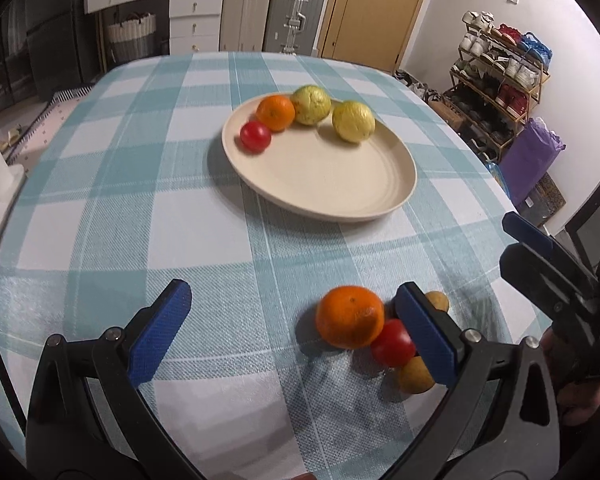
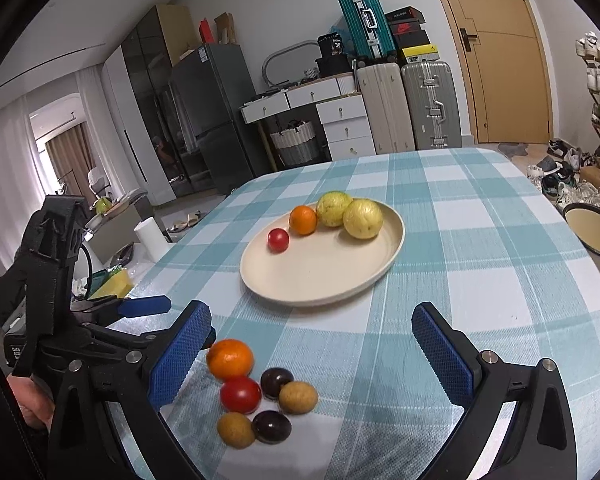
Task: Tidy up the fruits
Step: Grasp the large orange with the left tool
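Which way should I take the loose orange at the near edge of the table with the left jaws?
Grip the loose orange across its widest middle, coming from above on its plate-facing side. It is round and bare there, while the red tomato touches its near-right side, so keep the open left gripper clear of it.

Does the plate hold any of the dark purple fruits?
No: the plate holds only a tomato, an orange and two yellow-green fruits.

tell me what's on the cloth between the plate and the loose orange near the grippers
Nothing: in both wrist views the checked cloth between the plate and the loose orange is bare.
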Tool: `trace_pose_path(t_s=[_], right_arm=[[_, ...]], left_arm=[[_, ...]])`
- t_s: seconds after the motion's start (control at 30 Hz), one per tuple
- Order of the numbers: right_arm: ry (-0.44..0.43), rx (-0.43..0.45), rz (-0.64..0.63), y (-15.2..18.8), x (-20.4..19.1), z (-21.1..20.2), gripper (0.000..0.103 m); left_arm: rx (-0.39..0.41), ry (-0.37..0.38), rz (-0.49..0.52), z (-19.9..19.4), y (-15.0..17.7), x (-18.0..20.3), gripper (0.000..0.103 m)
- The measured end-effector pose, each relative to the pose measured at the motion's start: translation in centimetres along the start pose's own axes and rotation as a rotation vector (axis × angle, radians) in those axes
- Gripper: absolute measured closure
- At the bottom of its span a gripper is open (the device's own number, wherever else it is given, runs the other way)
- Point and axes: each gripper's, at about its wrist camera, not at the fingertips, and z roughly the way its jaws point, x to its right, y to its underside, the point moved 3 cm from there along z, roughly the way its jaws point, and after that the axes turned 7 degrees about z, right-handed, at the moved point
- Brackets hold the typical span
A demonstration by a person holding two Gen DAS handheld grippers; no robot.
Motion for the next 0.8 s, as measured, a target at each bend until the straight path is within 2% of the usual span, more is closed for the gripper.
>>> trace_pose_path(t_s=[0.2, 0.3, 0.4, 0.47, 0.6, 0.63, 0.8], right_arm=[[0.01, -0.029, 0.015, 0.7, 0.6, 0.4, 0.0], [0.01, -0.035, 0.022, 0.9, 0.8, 0.5, 0.0], [0.008, -0.04, 0.02, 1.1, 0.8, 0.6, 0.0], [0.008, -0.041, 0.018, 1.1, 0.8, 0.6, 0.0], [-0.005, -0.05, 0.025, 1.2, 0.9, 0.7, 0.0], [-0.009, -0.053, 0.028, 1.2, 0.9, 0.8, 0.0], [-0.022, -0.066, 0.038, 1.4, 1.0, 0.9, 0.0]], left_arm=[[-0.032, 0.082, -0.03, 1.1, 0.7, 0.0, 0.002], [-0.032, 0.122, -0.041, 1.3, 0.8, 0.1, 0.007], [-0.039, 0.168, -0.045, 1.6, 0.9, 0.2, 0.023], [-0.053, 0.205, -0.043, 1.9, 1.0, 0.4, 0.04], [-0.067, 0.254, -0.031, 2.5, 1.0, 1.0, 0.057], [-0.068, 0.262, -0.031, 2.5, 1.0, 1.0, 0.066], [-0.063, 0.285, -0.05, 2.5, 1.1, 0.7, 0.066]])
